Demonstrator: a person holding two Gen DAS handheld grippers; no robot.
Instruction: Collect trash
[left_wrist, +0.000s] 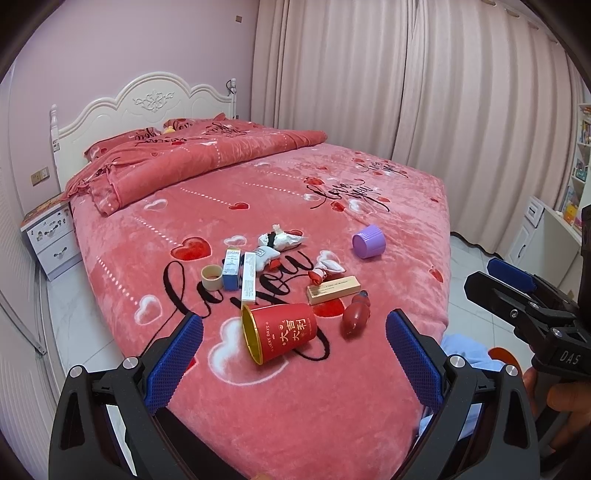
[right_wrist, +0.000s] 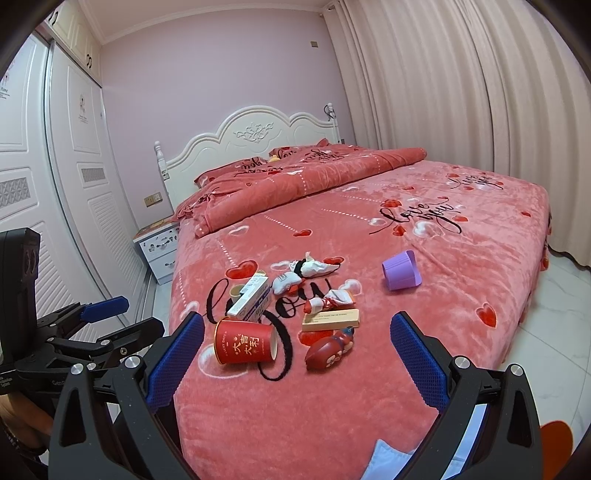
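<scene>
Trash lies in a cluster near the foot of the pink bed (left_wrist: 258, 398). A red paper cup (left_wrist: 279, 332) (right_wrist: 245, 341) lies on its side closest to me. Around it are a red bottle (left_wrist: 355, 310) (right_wrist: 330, 350), a tan box (left_wrist: 333, 290) (right_wrist: 330, 319), a tape roll (left_wrist: 211, 277), a blue box (left_wrist: 231, 267), a long white box (left_wrist: 248, 277) (right_wrist: 248, 294), crumpled wrappers (left_wrist: 282, 238) (right_wrist: 312, 267) and a purple cup (left_wrist: 368, 242) (right_wrist: 401, 275). My left gripper (left_wrist: 294, 328) is open and empty just short of the red cup. My right gripper (right_wrist: 297, 330) is open and empty too, over the bed's foot.
A folded quilt (left_wrist: 192, 158) and white headboard (left_wrist: 147, 103) are at the far end. A nightstand (left_wrist: 50, 236) stands left of the bed, a wardrobe (right_wrist: 55, 184) further left, curtains (left_wrist: 406, 92) behind, shelves (left_wrist: 580, 166) at right. White tile floor surrounds the bed.
</scene>
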